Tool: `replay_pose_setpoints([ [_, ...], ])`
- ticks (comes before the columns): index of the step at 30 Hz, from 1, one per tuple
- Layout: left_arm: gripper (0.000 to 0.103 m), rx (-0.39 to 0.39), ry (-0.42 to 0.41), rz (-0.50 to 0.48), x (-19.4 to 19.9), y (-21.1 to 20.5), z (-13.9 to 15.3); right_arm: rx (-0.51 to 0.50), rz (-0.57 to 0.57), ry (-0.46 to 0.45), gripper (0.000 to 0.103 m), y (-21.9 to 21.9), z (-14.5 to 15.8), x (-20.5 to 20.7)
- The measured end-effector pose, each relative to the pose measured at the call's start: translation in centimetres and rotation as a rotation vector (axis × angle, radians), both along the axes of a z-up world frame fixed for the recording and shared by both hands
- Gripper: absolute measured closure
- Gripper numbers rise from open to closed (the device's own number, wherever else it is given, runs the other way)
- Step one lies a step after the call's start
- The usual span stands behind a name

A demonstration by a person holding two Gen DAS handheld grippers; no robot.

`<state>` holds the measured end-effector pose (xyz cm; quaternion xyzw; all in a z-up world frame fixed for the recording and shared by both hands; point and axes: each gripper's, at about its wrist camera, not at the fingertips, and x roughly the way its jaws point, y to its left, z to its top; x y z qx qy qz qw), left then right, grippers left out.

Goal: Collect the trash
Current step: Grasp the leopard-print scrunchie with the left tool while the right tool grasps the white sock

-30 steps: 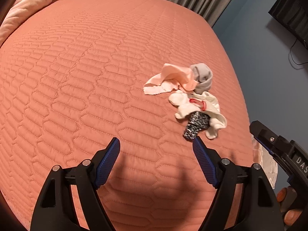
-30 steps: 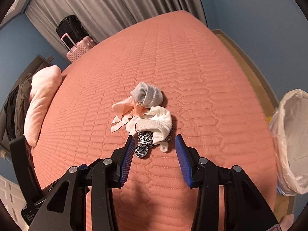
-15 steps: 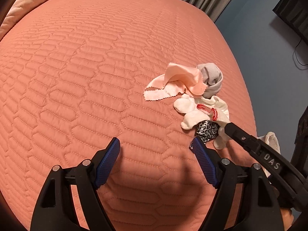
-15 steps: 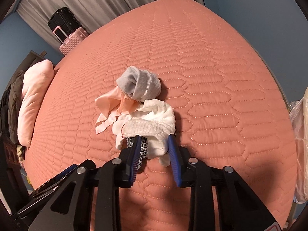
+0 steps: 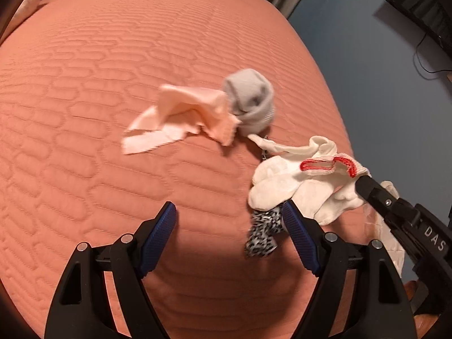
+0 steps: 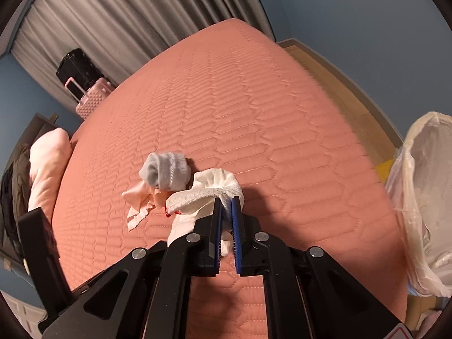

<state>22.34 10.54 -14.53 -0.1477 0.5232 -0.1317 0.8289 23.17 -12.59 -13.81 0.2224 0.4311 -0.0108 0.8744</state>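
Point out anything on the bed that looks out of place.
A loose heap on the quilted salmon bedspread: rolled grey sock, crumpled peach cloth, leopard-print fabric, and a white red-trimmed glove, pinched by the right gripper.

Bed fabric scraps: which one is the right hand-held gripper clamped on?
The white sock with the red-stitched cuff, pinched by the right hand-held gripper; the grey sock and peach cloth lie free.

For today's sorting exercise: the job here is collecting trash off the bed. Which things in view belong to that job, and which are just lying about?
Part of the job:
white sock
grey sock
pink cloth
spotted scrap
bag-lined bin
right gripper
left gripper

Just lying about:
pillow
suitcases
curtain
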Motion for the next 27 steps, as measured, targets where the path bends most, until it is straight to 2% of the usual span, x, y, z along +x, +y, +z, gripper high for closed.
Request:
replay_pose_setpoints([
  [2, 0.029, -0.011, 0.006, -0.034, 0.2, -1.2, -0.3, 0.011, -0.012, -0.005, 0.096, -0.6, 0.1, -0.4],
  [9, 0.032, 0.029, -0.014, -0.094, 0.3, -4.3, -0.9, 0.051, -0.089, -0.062, 0.096, -3.4, 1.8, -2.8],
  [11, 0.037, 0.036, -0.02, -0.102, 0.5, -4.6, -0.9, 0.053, -0.094, -0.061, 0.096, -3.8, 2.0, -3.2],
  [13, 0.05, 0.045, -0.018, -0.108, 1.3, -5.1, -1.2, 0.055, -0.098, -0.057, 0.096, -4.3, 2.1, -3.7],
  [14, 0.054, 0.056, -0.019, -0.115, 1.5, -5.4, -1.2, 0.056, -0.101, -0.054, 0.096, -4.5, 2.0, -4.0],
  [16, 0.071, 0.06, -0.022, -0.131, 1.6, -5.8, -1.2, 0.062, -0.11, -0.053, 0.096, -4.8, 2.0, -4.4],
  [18, 0.081, 0.061, -0.02, -0.143, 1.5, -5.9, -1.1, 0.064, -0.117, -0.057, 0.096, -5.1, 2.1, -5.0],
  [21, 0.086, 0.048, -0.021, -0.149, 1.1, -6.5, -0.5, 0.067, -0.121, -0.068, 0.096, -5.4, 2.7, -5.4],
  [27, 0.086, 0.034, -0.067, -0.16, -0.7, -7.1, 2.1, 0.062, -0.128, -0.112, 0.096, -6.1, 4.5, -7.2],
])
